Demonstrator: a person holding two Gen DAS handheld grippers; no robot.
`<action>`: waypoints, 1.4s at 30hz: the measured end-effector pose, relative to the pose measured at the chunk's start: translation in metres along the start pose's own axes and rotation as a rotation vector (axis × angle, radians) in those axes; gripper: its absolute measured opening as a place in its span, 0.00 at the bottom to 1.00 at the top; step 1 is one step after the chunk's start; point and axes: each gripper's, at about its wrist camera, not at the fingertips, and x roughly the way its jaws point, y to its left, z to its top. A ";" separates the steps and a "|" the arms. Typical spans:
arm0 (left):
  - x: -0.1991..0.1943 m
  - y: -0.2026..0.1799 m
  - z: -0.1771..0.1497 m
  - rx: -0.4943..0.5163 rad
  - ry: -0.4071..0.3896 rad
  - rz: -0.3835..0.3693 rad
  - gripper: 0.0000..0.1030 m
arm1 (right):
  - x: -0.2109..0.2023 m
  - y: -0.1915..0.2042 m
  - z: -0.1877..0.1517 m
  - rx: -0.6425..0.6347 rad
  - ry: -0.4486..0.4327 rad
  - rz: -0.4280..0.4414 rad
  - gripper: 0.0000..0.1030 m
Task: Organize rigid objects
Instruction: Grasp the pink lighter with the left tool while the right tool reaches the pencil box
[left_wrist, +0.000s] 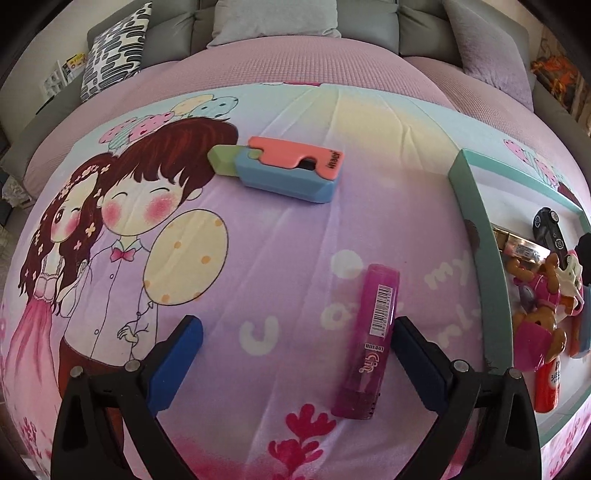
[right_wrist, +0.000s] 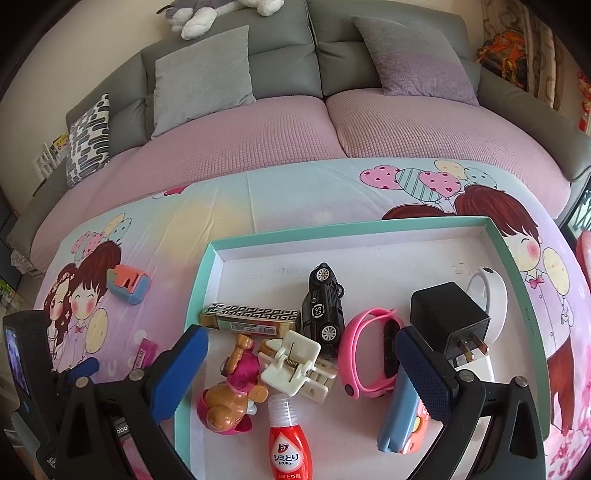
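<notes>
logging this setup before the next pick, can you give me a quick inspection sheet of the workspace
surface: cartoon-print sheet over a pink sofa cover.
job's things: purple tube and pastel toy knife lie loose on the sheet; teal-rimmed tray holds a toy car, gold box, white clip, pink watch, black charger, toy dog, red bottle, blue case.
clutter: nothing seen.
grippers: left gripper open beside the tube; right gripper open over the tray.
cables: nothing seen.
surroundings: grey sofa, cushions, plush toy.
</notes>
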 end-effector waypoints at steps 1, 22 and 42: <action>-0.002 0.003 -0.001 -0.006 -0.003 -0.006 0.90 | -0.001 0.002 0.000 -0.006 -0.006 0.003 1.00; -0.012 0.052 -0.002 -0.140 -0.043 -0.056 0.41 | 0.014 0.084 0.010 -0.180 -0.030 0.162 1.00; -0.017 0.097 -0.009 -0.284 -0.042 -0.018 0.41 | 0.110 0.198 0.031 -0.462 0.152 0.235 0.92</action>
